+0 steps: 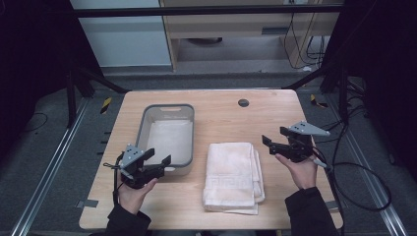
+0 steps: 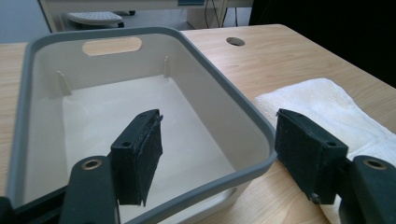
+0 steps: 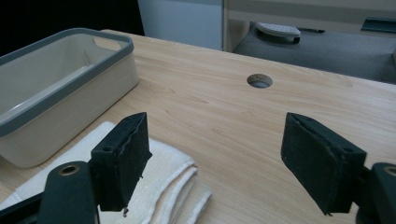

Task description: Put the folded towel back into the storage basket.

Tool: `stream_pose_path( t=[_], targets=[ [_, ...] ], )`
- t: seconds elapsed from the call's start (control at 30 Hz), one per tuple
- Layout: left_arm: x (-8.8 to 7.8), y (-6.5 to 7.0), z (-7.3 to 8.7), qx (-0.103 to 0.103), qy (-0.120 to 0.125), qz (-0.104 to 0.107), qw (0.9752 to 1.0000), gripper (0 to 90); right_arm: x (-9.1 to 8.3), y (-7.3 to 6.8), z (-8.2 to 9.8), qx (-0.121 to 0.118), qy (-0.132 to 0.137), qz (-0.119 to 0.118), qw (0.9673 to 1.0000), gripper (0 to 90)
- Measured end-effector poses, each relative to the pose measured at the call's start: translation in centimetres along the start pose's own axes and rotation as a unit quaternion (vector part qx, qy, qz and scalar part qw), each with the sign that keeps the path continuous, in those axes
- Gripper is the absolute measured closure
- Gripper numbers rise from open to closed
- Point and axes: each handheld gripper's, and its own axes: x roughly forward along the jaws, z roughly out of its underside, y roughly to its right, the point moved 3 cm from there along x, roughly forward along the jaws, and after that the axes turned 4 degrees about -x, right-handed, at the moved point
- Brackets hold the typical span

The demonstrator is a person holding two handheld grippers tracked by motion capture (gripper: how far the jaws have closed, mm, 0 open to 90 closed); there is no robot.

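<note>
We note a cream-white folded towel (image 1: 232, 177) with a faint woven band, lower centre. The bin (image 1: 147, 118) at centre left: grey rim, off-white walls. The table (image 1: 275, 113) is pale wood grain. Both claws, left (image 1: 156, 156) and right (image 1: 269, 144), are black.

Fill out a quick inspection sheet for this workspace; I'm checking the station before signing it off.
Surface: wooden table, with a round hole near the far edge.
Job's things: folded white towel lying flat; grey-rimmed bin to its left, empty.
Clutter: nothing seen.
Grippers: left gripper open over the bin's near corner; right gripper open, to the right of the towel, holding nothing.
Cables: black cable trailing off the table's right side.
Surroundings: metal frame rails, grey floor, cabinet behind.
</note>
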Motion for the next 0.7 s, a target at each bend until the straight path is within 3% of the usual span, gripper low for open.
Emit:
stream_pose_path(
  t=[0.37, 0.7],
  targets=[
    [1.3, 2.1, 0.5, 0.014, -0.014, 0.022, 0.9996, 32.8, 0.9, -0.4, 0.1, 0.000, -0.002, -0.010, 0.9999, 23.7],
    [2.7, 4.5, 1.4, 0.031, -0.031, 0.044, 0.9981, 33.6, 2.7, -1.3, 0.9, -0.006, -0.024, -0.023, 0.9994, 22.3]
  ],
)
